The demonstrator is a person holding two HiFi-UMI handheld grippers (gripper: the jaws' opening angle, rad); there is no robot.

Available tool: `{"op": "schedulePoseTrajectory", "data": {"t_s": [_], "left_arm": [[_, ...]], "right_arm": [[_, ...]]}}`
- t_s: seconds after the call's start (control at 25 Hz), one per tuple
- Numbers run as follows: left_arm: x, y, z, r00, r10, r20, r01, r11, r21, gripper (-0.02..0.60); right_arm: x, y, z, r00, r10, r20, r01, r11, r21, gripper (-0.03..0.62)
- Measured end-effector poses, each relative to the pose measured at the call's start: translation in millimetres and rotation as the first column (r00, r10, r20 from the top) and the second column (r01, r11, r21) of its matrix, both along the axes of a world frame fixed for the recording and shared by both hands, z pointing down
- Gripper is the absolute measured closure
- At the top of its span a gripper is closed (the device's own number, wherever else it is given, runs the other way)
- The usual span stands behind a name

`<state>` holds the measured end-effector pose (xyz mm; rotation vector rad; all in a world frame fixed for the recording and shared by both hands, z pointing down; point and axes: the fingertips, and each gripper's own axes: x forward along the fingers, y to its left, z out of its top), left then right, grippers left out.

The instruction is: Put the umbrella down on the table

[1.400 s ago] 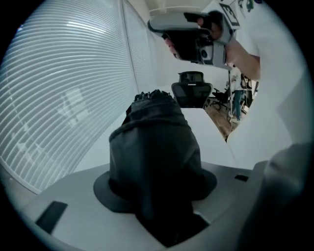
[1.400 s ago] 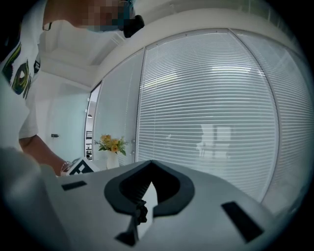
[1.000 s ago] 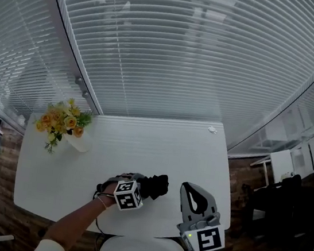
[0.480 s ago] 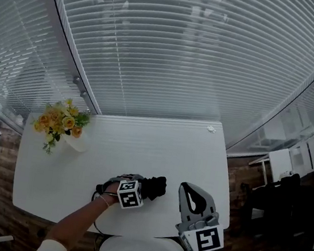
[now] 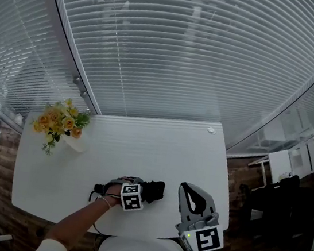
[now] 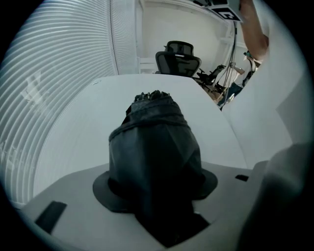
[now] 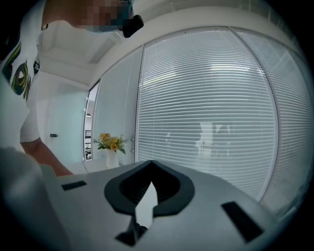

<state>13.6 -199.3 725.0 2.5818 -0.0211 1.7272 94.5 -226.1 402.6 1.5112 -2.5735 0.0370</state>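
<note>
The left gripper [image 5: 145, 189] is clamped on a folded black umbrella [image 5: 156, 189], held low over the near part of the white bench [image 5: 160, 145]; whether the umbrella touches the bench cannot be made out. The right gripper [image 5: 188, 189] hovers just beside it, jaws pressed together, empty.

Right gripper [image 7: 146, 198] fingers [image 7: 169, 193] together, empty; blinds [image 7: 211, 108] beyond.

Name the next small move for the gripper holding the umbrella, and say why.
Probably lower the left gripper straight down until the umbrella lies on the table, before opening. Its jaws are clamped on the folded umbrella, which sits over bare tabletop near the front edge; whether it touches yet is unclear. The flowers stand far off at the corner.
</note>
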Motion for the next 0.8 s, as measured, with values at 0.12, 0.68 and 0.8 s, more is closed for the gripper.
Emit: {"op": "schedulePoseTrajectory", "data": {"t_s": [0.12, 0.68, 0.8], "left_arm": [[0, 0, 2, 1.000, -0.002, 0.006, 0.002, 1.000, -0.006, 0.322], [-1, -3, 0, 1.000, -0.021, -0.007, 0.021, 1.000, 0.021, 0.262], [-2, -8, -9, 0.999, -0.043, -0.025, 0.044, 0.999, 0.027, 0.253]], "right_arm": [[-1, -2, 0, 1.000, -0.005, -0.001, 0.005, 1.000, 0.001, 0.585], [-5, -3, 1, 1.000, -0.013, -0.007, 0.013, 1.000, -0.002, 0.585], [-5, -1, 0, 1.000, -0.018, -0.008, 0.018, 1.000, -0.001, 0.585]]}}
